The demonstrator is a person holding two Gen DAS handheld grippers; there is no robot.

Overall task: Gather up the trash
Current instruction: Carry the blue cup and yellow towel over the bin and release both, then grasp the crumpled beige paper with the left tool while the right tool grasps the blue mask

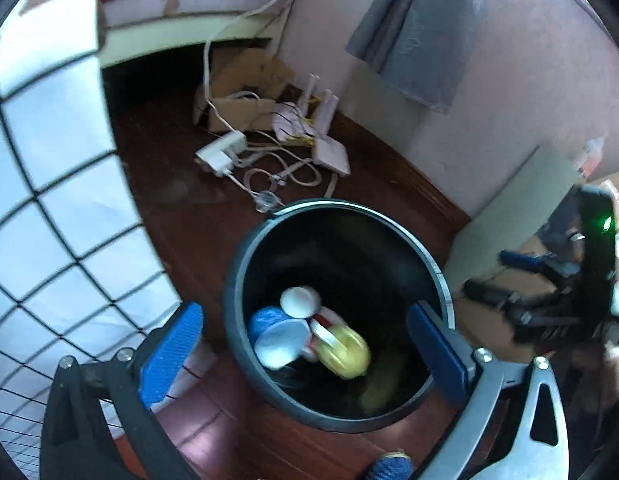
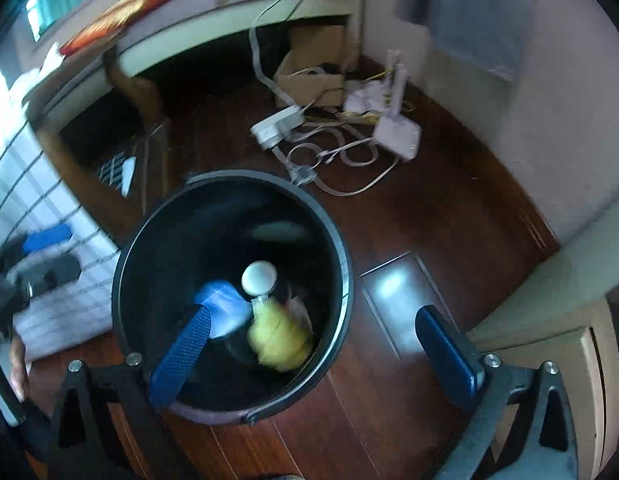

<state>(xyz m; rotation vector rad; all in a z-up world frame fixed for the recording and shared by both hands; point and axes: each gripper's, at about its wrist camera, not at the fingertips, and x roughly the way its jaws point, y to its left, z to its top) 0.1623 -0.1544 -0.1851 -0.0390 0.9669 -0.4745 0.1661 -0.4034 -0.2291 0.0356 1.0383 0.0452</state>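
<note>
Above the black bin (image 1: 341, 408), the left tongs (image 1: 309, 354) and right tongs (image 2: 317, 354) both gape wide with nothing between their blue pads. Down inside the bin lie a yellow wrapper (image 1: 347, 350), a blue-and-white cup (image 1: 275, 336) and a round white lid (image 1: 300, 301), clustered and touching. Beyond the bin, on the dark wood floor (image 2: 449, 216), sit a power strip (image 1: 221, 153), tangled cables (image 1: 277, 174) and a cardboard box (image 1: 239, 110) under the bed.
</note>
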